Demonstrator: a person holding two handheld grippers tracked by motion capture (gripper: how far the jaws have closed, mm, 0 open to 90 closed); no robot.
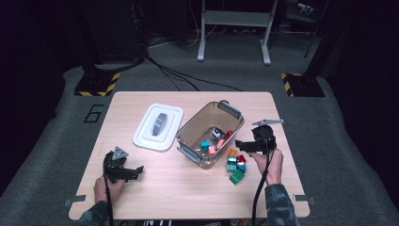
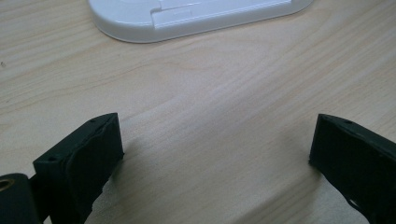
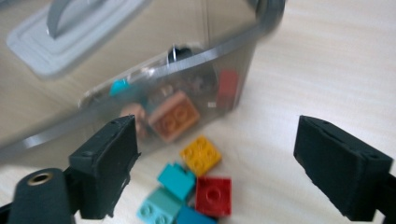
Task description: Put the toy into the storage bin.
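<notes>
A clear plastic tub stands mid-table with several toy bricks inside, among them a pink one and a red one. Loose bricks lie just outside its near right wall: orange, red, teal, and a green one. My right gripper hovers open over this pile, beside the tub's rim, nothing between its fingers. My left gripper rests open on bare wood at the near left, short of the white lid.
The white tub lid lies flat left of the tub. The wooden table ends close behind both hands. Grey carpet, cables and a metal frame lie beyond the far edge.
</notes>
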